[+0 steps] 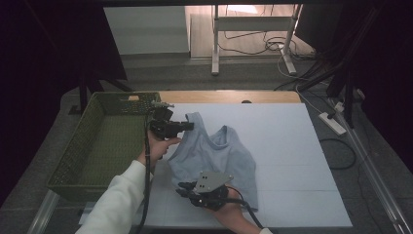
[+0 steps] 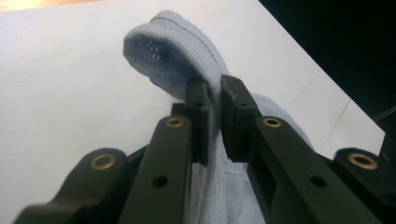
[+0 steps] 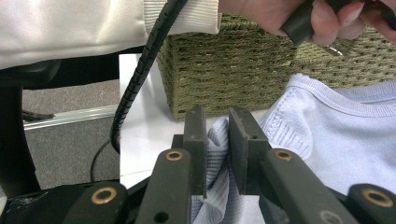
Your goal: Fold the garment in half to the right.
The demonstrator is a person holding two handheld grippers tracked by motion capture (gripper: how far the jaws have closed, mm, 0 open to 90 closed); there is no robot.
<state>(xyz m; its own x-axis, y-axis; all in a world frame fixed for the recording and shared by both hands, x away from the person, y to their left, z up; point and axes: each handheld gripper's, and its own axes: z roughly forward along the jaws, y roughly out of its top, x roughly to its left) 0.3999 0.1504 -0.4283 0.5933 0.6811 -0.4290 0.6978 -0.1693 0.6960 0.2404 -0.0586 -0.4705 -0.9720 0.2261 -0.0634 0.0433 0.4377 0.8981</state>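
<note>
A light blue sleeveless knit top [image 1: 216, 153] lies on the white tabletop [image 1: 287, 146]. My left gripper [image 1: 187, 126] is shut on one shoulder strap [image 2: 187, 51], which loops up past the jaws in the left gripper view [image 2: 214, 100]. My right gripper [image 1: 184, 189] is at the top's near left hem, shut on a bunched fold of the same fabric [image 3: 217, 140]. The right gripper's jaws [image 3: 217, 126] point toward the basket, and the other hand shows at the upper right there.
A green woven basket [image 1: 80, 141] stands at the table's left edge, close to both grippers. A white sleeve [image 1: 117, 204] and black cables trail toward the near edge. Beyond the table are a desk frame [image 1: 253, 29], cables and a power strip [image 1: 332, 123].
</note>
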